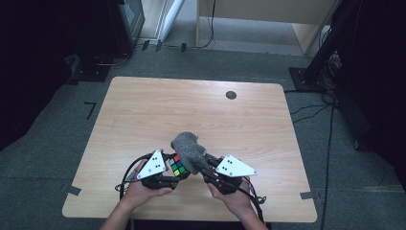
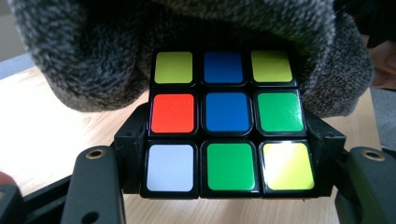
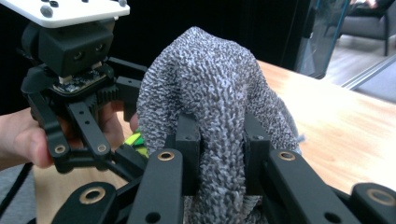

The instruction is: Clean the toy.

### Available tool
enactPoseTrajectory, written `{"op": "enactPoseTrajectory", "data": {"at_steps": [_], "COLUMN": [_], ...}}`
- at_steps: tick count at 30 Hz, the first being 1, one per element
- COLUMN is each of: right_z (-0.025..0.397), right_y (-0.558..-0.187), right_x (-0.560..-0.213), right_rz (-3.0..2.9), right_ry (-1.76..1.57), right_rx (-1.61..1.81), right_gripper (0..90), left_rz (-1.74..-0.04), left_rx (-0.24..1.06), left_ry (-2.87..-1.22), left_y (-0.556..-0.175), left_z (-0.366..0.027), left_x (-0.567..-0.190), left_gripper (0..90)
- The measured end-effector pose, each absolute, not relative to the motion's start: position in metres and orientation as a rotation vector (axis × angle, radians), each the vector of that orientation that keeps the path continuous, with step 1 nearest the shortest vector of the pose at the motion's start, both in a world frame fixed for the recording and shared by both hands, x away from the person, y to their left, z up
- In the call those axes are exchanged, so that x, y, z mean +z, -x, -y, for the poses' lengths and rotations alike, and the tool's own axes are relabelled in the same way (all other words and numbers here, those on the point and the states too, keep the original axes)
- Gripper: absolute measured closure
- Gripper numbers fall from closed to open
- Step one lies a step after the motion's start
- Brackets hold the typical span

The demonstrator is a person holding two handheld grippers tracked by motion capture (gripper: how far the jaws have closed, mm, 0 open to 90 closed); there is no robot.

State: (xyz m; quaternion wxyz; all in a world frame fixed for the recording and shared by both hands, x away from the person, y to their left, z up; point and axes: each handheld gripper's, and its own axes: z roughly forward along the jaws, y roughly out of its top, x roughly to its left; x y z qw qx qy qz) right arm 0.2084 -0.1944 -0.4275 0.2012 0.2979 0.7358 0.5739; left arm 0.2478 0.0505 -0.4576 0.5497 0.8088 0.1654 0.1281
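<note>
The left gripper clamps a Rubik's cube by its two sides, holding it low over the near edge of the wooden table, probably so it stays steady for wrapping; the right gripper pinches a bunched fold of a grey knitted cloth (possibly a glove or a pouch) and drapes it over the cube's top and far side; the face turned toward the left gripper's camera remains uncovered, so the covering looks only partly done.
</note>
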Motion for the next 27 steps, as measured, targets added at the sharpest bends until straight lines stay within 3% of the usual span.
{"op": "enactPoseTrajectory", "data": {"at_steps": [6,16,21,27], "right_z": [0.198,0.199,0.207,0.200], "right_y": [-0.217,-0.209,-0.220,-0.206], "right_x": [-0.443,-0.429,-0.445,-0.427], "right_rz": [-2.077,-2.045,-2.071,-2.030], "right_ry": [-0.926,-0.840,-0.970,-0.883], "right_rx": [1.537,1.607,1.608,1.672], "right_gripper": [75.6,75.4,76.0,76.2], "left_rz": [-0.420,-0.398,-0.427,-0.416], "left_rx": [0.265,0.276,0.250,0.263], "left_ry": [-1.871,-1.891,-1.834,-1.884], "left_y": [-0.252,-0.248,-0.251,-0.249], "left_z": [-0.058,-0.050,-0.059,-0.051], "left_x": [-0.456,-0.457,-0.451,-0.456], "left_gripper": [34.4,34.4,34.4,34.3]}}
